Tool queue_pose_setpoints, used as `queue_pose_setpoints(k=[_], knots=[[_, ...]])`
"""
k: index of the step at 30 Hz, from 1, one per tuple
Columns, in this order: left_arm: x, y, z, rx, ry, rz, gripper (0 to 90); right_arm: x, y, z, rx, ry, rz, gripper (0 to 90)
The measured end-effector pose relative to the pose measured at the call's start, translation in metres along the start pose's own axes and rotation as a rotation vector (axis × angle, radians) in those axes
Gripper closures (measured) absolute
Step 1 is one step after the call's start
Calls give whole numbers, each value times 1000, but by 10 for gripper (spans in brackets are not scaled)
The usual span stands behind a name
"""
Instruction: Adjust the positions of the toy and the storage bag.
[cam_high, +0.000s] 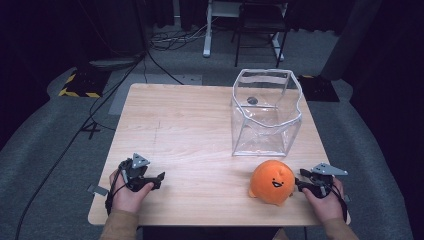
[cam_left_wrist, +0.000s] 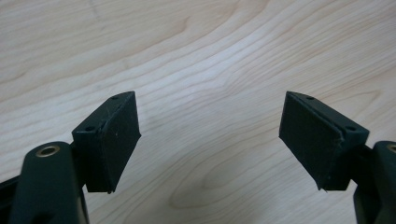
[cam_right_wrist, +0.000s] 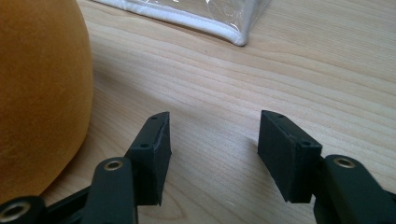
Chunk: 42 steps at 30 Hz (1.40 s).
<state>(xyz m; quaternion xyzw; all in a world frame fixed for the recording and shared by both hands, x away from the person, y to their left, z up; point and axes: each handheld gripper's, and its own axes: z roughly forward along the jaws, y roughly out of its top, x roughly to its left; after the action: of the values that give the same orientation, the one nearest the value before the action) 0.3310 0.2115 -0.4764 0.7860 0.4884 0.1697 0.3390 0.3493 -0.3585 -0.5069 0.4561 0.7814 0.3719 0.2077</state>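
Round orange plush toy (cam_high: 272, 182) with smiling face

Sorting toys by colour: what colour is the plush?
Orange, with a small black smiling face; clearest in the high view.

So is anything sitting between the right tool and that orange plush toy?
Nothing visible. The right tool sits open just beside the orange plush toy, with bare table between them. The clear bag stands behind the toy, out of the way.

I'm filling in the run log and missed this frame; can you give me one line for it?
left gripper: open, empty, over table | right gripper: open, beside orange plush, jaws not around it | clear bag: upright
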Motion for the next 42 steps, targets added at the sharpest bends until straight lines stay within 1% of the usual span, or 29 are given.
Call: queue_pose_setpoints(k=[2, 3, 4, 5, 8, 9, 10, 12, 13, 15, 16, 18, 19, 20, 23, 24, 25, 26, 28, 29, 30, 31, 32, 34, 35, 39, 40, 41, 42], knots=[[-8, 7, -1, -8, -10, 20, 207, -3, 0, -1, -5, 12, 25, 497], [-8, 7, -1, -8, -10, 20, 207, -3, 0, -1, -5, 12, 25, 497], [-15, 14, -1, -18, -23, 37, 208, -7, -1, -3, -11, 21, 52, 535], [-19, 17, -1, -24, -31, 47, 208, -8, -2, -3, -14, 23, 59, 536], [-26, 25, -1, -37, -46, 56, 208, -10, 0, -5, -15, 18, 39, 547], [-31, 32, 1, -50, -55, 75, 215, -11, 5, -10, -19, 13, 15, 560], [-31, 32, 1, -50, -55, 75, 216, -11, 5, -10, -19, 13, 15, 560], [-38, 41, 3, -53, -69, 95, 217, -12, 18, -21, -31, 19, 6, 559], [-43, 46, 5, -57, -79, 112, 221, -12, 21, -23, -34, 22, 3, 556], [-47, 49, 6, -54, -90, 119, 230, -12, 24, -26, -38, 27, 3, 552], [-53, 55, 8, -59, -107, 136, 230, -11, 29, -31, -43, 30, 6, 552], [-56, 58, 9, -60, -116, 145, 231, -11, 31, -34, -47, 29, 3, 553], [-61, 64, 9, -72, -134, 149, 234, -11, 36, -38, -52, 27, -4, 556], [-62, 67, 10, -72, -138, 165, 234, -11, 39, -41, -56, 25, -8, 556], [-66, 72, 11, -79, -147, 172, 235, -11, 46, -45, -60, 21, -17, 558], [-70, 77, 14, -87, -160, 181, 237, -11, 52, -49, -70, 21, -27, 563], [-70, 77, 14, -87, -160, 181, 237, -11, 52, -49, -70, 21, -27, 563], [-73, 82, 17, -91, -176, 187, 241, -10, 59, -52, -77, 23, -32, 569], [-75, 85, 18, -91, -179, 199, 243, -11, 66, -52, -81, 22, -41, 574], [-78, 88, 20, -89, -181, 200, 243, -11, 66, -52, -81, 22, -41, 574], [-83, 95, 24, -94, -188, 214, 247, -12, 73, -52, -82, 25, -45, 582], [-83, 95, 24, -94, -188, 214, 250, -12, 73, -52, -82, 25, -45, 582], [-86, 98, 26, -98, -191, 222, 256, -13, 80, -50, -85, 26, -46, 589], [-91, 103, 32, -99, -208, 220, 261, -14, 84, -49, -87, 26, -47, 593], [-97, 109, 38, -93, -213, 235, 271, -15, 90, -47, -85, 24, -52, 603], [-105, 118, 46, -98, -215, 248, 284, -18, 97, -44, -75, 19, -57, 613], [-110, 123, 52, -107, -233, 243, 295, -21, 101, -42, -64, 11, -60, 620], [-110, 123, 52, -107, -233, 243, 298, -21, 101, -42, -64, 11, -60, 620], [-115, 127, 59, -103, -236, 251, 299, -23, 106, -40, -55, 12, -55, 623]])
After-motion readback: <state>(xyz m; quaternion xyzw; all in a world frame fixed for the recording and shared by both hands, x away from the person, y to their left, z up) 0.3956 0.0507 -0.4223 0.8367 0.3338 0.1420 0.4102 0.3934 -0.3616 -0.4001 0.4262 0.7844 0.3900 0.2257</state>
